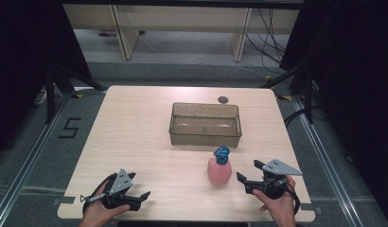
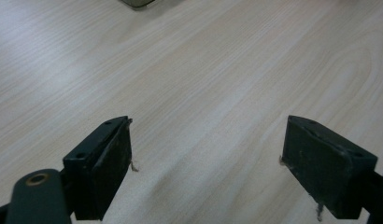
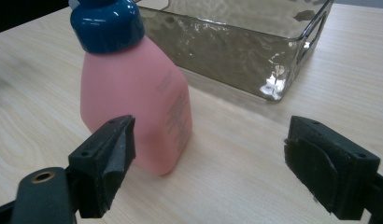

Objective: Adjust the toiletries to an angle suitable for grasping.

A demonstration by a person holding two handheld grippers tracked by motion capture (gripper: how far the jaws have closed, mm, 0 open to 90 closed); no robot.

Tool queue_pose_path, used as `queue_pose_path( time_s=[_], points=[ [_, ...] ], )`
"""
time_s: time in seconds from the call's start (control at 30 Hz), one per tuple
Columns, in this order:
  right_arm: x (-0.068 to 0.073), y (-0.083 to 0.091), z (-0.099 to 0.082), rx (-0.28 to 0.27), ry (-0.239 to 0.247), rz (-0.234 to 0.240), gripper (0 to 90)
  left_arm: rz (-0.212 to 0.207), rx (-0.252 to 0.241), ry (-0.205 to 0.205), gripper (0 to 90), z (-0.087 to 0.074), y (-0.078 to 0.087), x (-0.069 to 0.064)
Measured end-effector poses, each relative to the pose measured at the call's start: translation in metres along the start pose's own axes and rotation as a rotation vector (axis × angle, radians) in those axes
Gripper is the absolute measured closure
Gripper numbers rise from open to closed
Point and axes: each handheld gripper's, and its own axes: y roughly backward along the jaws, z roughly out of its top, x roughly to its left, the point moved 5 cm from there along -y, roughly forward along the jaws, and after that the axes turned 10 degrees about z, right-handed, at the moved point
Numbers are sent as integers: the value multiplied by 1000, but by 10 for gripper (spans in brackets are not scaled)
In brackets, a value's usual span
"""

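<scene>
A pink bottle [image 1: 219, 171] with a blue pump top stands upright on the wooden table [image 1: 135, 142], just in front of a clear brownish bin [image 1: 205, 124]. My right gripper [image 1: 249, 175] is open a short way to the bottle's right. In the right gripper view the pink bottle [image 3: 138, 98] stands close ahead, beside the left jaw, with the bin [image 3: 245, 46] behind it. My left gripper [image 1: 141, 195] rests open near the table's front left edge. In the left gripper view the left gripper [image 2: 206, 154] has bare tabletop between its jaws.
A small dark round grommet [image 1: 223, 99] sits in the table behind the bin. The number 5 [image 1: 70, 127] is marked on the floor at left. Desk legs and cables stand at the back; dark curtains and tripod legs flank both sides.
</scene>
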Motion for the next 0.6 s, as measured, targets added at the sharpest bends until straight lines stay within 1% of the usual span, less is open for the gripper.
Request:
queue_pose_path(
  time_s=[0.07,0.13,0.2,0.23,0.37,0.4,0.43,0.5,0.53,0.6],
  points=[
    [0,1,1,-3,9,-7,174,-6,-6,7,155,0,0,-1],
    [2,1,1,2,12,3,174,-6,0,-6,155,0,0,0],
    [3,0,1,-2,16,12,174,-5,-1,-5,155,0,0,0],
    [3,0,1,-7,17,14,175,-6,-6,4,155,0,0,-1],
    [5,2,3,-16,21,21,178,-6,-6,5,155,0,0,-1],
    [6,1,4,-23,24,17,178,1,1,5,155,0,0,-1],
    [9,1,3,-19,-9,29,179,2,1,-1,155,0,0,0],
    [10,-1,2,-27,-8,34,180,-3,-2,-9,155,0,-1,0],
    [9,-1,2,-17,0,27,180,1,-1,-2,155,0,0,0],
    [11,-1,3,-29,-8,38,182,1,0,2,155,0,0,0]
  ],
)
